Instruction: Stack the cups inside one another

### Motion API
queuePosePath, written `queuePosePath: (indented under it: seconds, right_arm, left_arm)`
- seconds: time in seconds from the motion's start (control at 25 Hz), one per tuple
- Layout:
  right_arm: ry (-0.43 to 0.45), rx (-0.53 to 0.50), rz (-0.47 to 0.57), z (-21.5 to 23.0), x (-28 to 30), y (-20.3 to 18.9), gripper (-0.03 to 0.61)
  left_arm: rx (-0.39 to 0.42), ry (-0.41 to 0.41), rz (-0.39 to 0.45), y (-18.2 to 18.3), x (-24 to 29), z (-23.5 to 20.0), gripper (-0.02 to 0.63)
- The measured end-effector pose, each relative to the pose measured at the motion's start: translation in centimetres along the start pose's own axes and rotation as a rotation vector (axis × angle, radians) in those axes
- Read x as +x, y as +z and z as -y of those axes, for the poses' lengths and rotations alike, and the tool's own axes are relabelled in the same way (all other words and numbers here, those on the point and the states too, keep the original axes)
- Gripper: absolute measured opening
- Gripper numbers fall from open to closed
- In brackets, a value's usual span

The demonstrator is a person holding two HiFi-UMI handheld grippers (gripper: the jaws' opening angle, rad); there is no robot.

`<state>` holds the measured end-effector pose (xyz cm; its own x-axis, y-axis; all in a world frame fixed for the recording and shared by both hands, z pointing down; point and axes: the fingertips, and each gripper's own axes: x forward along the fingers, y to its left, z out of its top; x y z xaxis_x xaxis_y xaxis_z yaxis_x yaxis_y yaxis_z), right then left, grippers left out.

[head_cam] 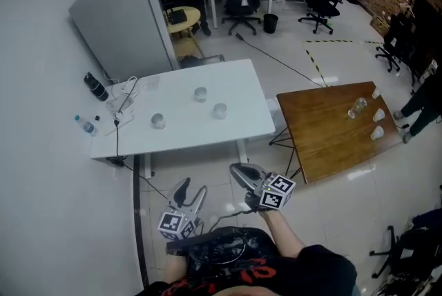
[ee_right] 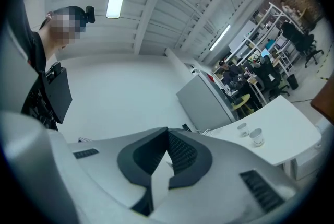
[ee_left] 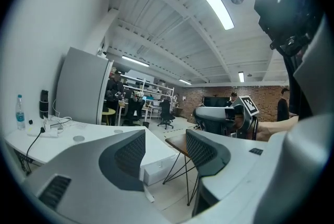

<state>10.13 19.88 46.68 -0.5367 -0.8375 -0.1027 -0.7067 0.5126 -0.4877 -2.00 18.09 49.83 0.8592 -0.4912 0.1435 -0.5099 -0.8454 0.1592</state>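
Note:
Three small clear cups stand apart on the white table (head_cam: 235, 84): one at the back (head_cam: 200, 94), one to its right (head_cam: 219, 110) and one nearer the left (head_cam: 158, 121). Both grippers hover over the floor in front of the table, well short of the cups. My left gripper (head_cam: 190, 192) is open with nothing between its pads (ee_left: 125, 157). My right gripper (head_cam: 242, 174) is shut and empty, its pads (ee_right: 180, 152) pressed together. In the right gripper view two of the cups (ee_right: 257, 137) (ee_right: 242, 127) show far off on the table.
A wooden table (head_cam: 324, 129) to the right carries a clear bottle (head_cam: 357, 107) and three white cups (head_cam: 378, 115). On the white table's left end lie cables (head_cam: 123, 105), a water bottle (head_cam: 86, 125) and a dark flask (head_cam: 95, 86). A grey cabinet (head_cam: 121, 22) stands behind.

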Motion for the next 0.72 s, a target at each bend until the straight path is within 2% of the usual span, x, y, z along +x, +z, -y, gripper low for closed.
queuePosePath:
  seconds: [0.32, 0.72]
  right_arm:
    - [0.01, -0.021, 0.012, -1.1, 6.9, 0.3, 0.005]
    - [-0.033, -0.005, -0.022, -1.2, 10.0, -1.6, 0.005]
  left_arm:
    - [0.012, 0.008, 0.019, 1.9, -1.2, -7.0, 0.249]
    - [-0.028, -0.017, 0.021, 1.3, -1.7, -10.7, 0.249]
